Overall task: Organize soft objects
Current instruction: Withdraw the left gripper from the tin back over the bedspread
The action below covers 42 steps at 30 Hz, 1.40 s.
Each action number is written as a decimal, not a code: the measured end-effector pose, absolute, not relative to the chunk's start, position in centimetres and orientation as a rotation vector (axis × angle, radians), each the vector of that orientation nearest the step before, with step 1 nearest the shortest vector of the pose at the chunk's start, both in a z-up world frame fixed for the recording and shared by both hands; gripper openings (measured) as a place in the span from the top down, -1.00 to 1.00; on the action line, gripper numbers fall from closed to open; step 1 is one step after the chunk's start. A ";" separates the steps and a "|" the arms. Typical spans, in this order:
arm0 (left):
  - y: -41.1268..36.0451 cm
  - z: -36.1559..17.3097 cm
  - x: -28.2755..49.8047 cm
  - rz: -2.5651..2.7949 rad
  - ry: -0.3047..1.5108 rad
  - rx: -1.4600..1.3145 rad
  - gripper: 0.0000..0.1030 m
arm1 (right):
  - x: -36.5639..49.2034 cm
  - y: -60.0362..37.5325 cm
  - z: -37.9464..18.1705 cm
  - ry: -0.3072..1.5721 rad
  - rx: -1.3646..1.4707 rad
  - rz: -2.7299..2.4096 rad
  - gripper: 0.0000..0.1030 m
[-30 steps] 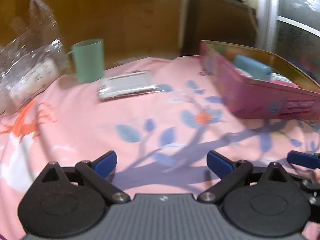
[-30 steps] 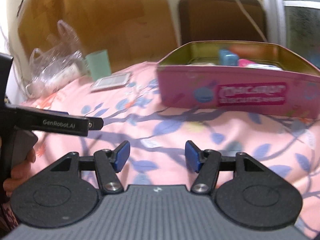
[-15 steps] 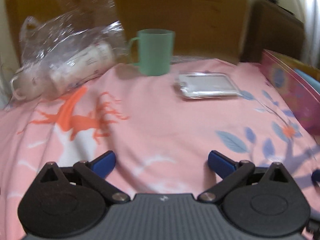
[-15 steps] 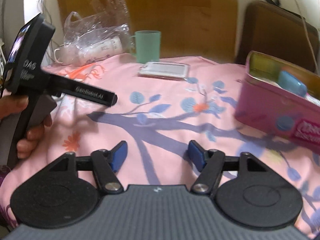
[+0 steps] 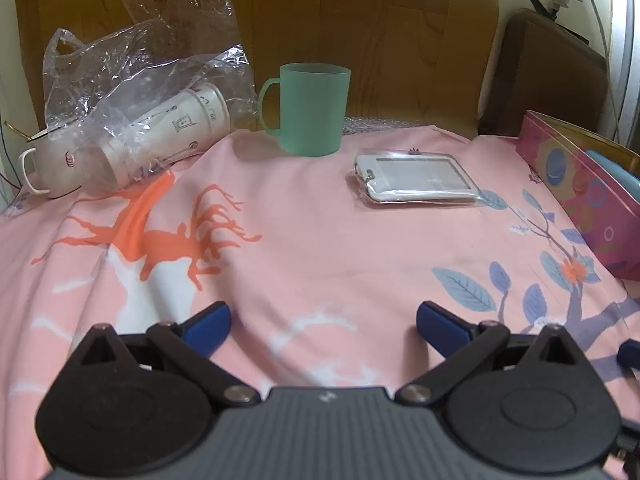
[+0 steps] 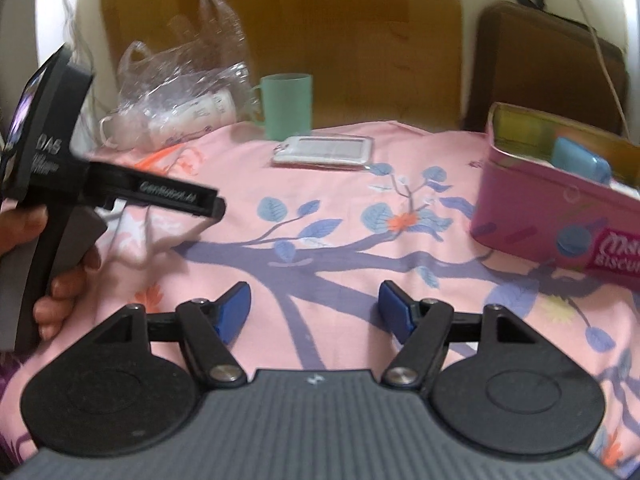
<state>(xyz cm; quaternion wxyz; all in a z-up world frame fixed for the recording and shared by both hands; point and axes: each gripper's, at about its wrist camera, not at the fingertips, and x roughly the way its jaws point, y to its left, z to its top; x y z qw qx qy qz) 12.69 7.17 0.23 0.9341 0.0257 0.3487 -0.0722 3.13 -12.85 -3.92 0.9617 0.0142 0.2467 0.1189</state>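
Observation:
A clear plastic bag (image 5: pixel 136 92) holding white cups lies at the far left of the pink bedsheet (image 5: pixel 312 240); it also shows in the right wrist view (image 6: pixel 180 100). A card holder in a clear sleeve (image 5: pixel 416 178) lies near the back middle, also in the right wrist view (image 6: pixel 324 150). A pink biscuit tin (image 6: pixel 560 204) with a blue item inside stands at the right, its edge in the left wrist view (image 5: pixel 580 196). My left gripper (image 5: pixel 324 326) is open and empty above the sheet. My right gripper (image 6: pixel 316 306) is open and empty.
A green mug (image 5: pixel 310 108) stands upright at the back, next to the bag. A wooden headboard (image 5: pixel 360 32) runs behind it. A dark brown case (image 5: pixel 544 80) leans at the back right. The left hand-held gripper body (image 6: pixel 80 184) is at the left of the right wrist view.
Both views have swung left: the tin moved toward the right edge, and the bag and mug came into fuller view. Both grippers stayed open.

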 end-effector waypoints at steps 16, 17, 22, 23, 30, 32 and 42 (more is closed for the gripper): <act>6.7 0.1 12.6 -0.204 0.714 0.098 -0.99 | 3.2 -14.8 -3.8 0.503 0.176 0.195 -0.71; 6.7 0.1 12.5 -0.213 0.713 0.096 -0.99 | 3.1 -15.1 -3.8 0.497 0.196 0.177 -0.71; 7.0 0.4 11.9 -0.246 0.677 0.067 -0.99 | 2.7 -16.7 -3.9 0.466 0.299 0.058 -0.75; 7.0 0.4 11.8 -0.248 0.671 0.066 -0.99 | 2.7 -17.0 -3.9 0.465 0.315 0.052 -0.75; 6.7 0.5 11.3 -0.243 0.650 0.076 -0.99 | 2.8 -16.5 -4.0 0.474 0.276 0.053 -0.89; 6.7 0.5 11.2 -0.241 0.648 0.076 -0.99 | 3.0 -16.7 -4.1 0.475 0.288 0.070 -0.99; 6.5 0.7 10.9 -0.227 0.633 0.093 -0.99 | 3.1 -17.0 -4.1 0.470 0.323 0.098 -1.00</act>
